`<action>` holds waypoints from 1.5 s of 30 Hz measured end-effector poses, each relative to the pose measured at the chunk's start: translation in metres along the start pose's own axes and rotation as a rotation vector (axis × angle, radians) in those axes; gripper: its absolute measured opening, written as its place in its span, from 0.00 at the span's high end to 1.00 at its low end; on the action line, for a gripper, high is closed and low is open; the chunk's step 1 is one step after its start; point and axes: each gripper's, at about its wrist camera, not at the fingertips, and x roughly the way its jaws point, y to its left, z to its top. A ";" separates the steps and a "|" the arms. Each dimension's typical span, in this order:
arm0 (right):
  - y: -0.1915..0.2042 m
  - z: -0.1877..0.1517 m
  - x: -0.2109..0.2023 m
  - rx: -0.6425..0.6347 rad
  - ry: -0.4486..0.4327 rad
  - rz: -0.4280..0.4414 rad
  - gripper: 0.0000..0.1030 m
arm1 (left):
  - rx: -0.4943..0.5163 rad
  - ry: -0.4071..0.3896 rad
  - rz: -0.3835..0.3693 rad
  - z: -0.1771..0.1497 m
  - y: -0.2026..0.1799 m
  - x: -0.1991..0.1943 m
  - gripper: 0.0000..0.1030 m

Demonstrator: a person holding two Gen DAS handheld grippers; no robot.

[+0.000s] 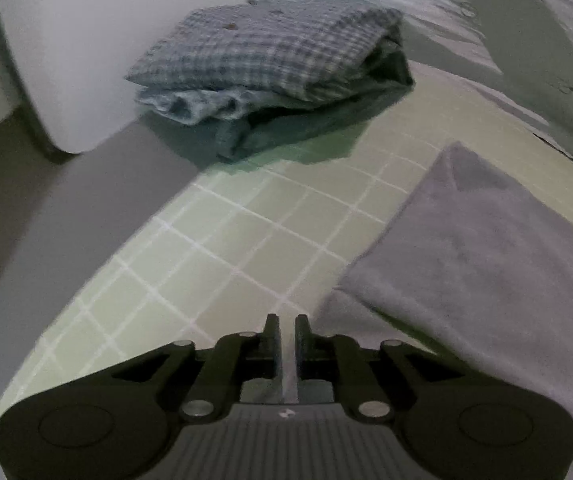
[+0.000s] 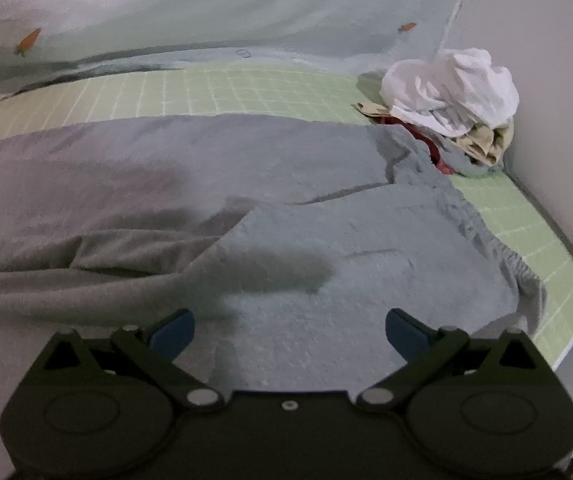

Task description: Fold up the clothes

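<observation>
A grey garment (image 2: 246, 184) lies spread across the green grid mat (image 2: 246, 88), with a blue-grey part folded over at the right. My right gripper (image 2: 289, 330) hovers over its near part, blue pads wide apart, nothing between them. In the left wrist view a corner of the grey garment (image 1: 486, 264) reaches in from the right. My left gripper (image 1: 288, 326) hangs over the green grid mat (image 1: 246, 240) just left of that cloth, its fingers a narrow slit apart with nothing in the slit. A folded plaid shirt (image 1: 270, 60) rests on other folded clothes further off.
A heap of unfolded clothes (image 2: 450, 92), white on top, sits at the mat's far right against a wall (image 2: 558, 80). A pale duvet with carrot prints (image 2: 206, 12) lies beyond the mat. A white bulky object (image 1: 86, 40) stands left of the folded stack.
</observation>
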 end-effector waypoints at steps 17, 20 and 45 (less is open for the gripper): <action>-0.025 0.032 0.016 0.041 -0.084 0.068 0.00 | -0.013 -0.037 -0.078 -0.025 -0.039 -0.074 0.14; -0.028 0.045 0.028 0.031 -0.090 0.067 0.00 | -0.022 -0.028 -0.076 -0.024 -0.053 -0.077 0.13; -0.077 0.198 0.224 0.467 -0.005 -0.069 0.00 | -0.123 0.061 0.097 0.131 -0.191 0.090 0.12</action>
